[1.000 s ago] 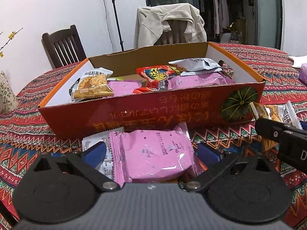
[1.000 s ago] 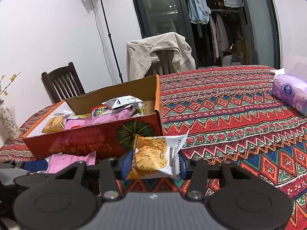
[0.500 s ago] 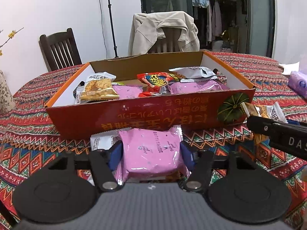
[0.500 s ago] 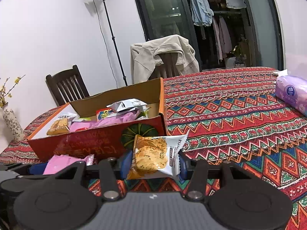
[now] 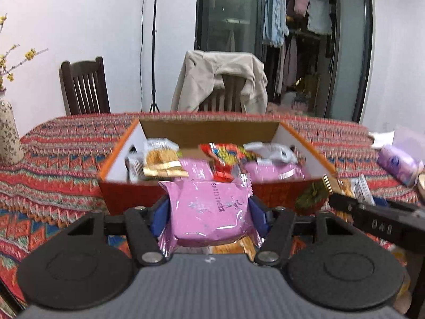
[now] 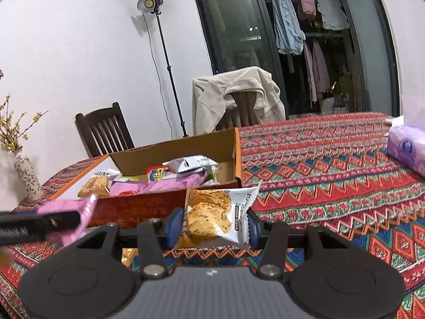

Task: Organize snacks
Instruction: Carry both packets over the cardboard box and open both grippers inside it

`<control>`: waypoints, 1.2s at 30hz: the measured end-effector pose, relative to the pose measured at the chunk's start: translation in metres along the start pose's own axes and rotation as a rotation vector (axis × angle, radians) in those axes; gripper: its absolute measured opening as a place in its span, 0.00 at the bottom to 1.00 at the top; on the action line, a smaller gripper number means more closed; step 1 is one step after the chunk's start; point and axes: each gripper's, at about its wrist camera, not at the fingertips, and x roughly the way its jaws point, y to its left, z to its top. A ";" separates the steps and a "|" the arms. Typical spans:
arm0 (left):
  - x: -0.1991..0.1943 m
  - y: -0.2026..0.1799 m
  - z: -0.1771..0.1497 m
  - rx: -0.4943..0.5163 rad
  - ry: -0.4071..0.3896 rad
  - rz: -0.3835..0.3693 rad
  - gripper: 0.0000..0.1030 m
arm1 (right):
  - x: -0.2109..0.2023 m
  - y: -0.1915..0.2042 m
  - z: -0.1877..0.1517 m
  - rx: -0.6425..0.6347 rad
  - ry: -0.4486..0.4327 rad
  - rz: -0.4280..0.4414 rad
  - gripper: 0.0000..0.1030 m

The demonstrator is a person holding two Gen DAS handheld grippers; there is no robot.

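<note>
My left gripper [image 5: 209, 212] is shut on a pink snack packet [image 5: 209, 210] and holds it in the air just in front of the red cardboard box [image 5: 127, 194], level with its front rim. The box holds several snack packets. My right gripper [image 6: 212, 226] is shut on a yellow and white cracker packet [image 6: 212, 215], raised in front of the box's right front corner [image 6: 237, 180]. The left gripper and its pink packet [image 6: 77, 212] show at the left of the right wrist view. The right gripper's finger [image 5: 372, 215] shows at the right of the left wrist view.
The table has a patterned red cloth [image 6: 332, 186]. A purple tissue pack [image 6: 406, 148] lies at the right. A flowered vase [image 6: 26, 175] stands at the left. Two chairs [image 5: 85, 87] stand behind the table, one draped with a beige jacket [image 5: 220, 77]. More packets lie under my left gripper [image 5: 239, 247].
My left gripper closed on the pink packet and lifted it off the table to the box's rim height. My right gripper rose with the cracker packet.
</note>
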 end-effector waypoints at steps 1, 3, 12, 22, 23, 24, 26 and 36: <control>-0.001 0.003 0.005 -0.004 -0.014 -0.005 0.62 | -0.002 0.002 0.003 -0.004 -0.003 0.001 0.46; -0.001 0.010 0.016 -0.016 -0.038 -0.015 0.62 | -0.005 0.008 0.011 -0.017 -0.011 0.004 0.46; 0.030 0.023 0.056 -0.042 -0.071 -0.011 0.62 | 0.014 0.044 0.058 -0.084 -0.037 0.003 0.46; 0.077 0.038 0.076 -0.083 -0.101 0.042 0.62 | 0.075 0.075 0.083 -0.097 -0.030 -0.031 0.46; 0.080 0.040 0.076 -0.088 -0.106 0.039 0.62 | 0.080 0.078 0.083 -0.103 -0.033 -0.034 0.46; 0.083 0.042 0.076 -0.091 -0.109 0.041 0.62 | 0.084 0.079 0.080 -0.113 -0.039 -0.039 0.46; 0.088 0.046 0.075 -0.094 -0.118 0.054 0.62 | 0.089 0.081 0.077 -0.124 -0.052 -0.058 0.46; 0.096 0.053 0.064 -0.067 -0.147 0.038 0.91 | 0.116 0.073 0.061 -0.137 0.002 -0.040 0.62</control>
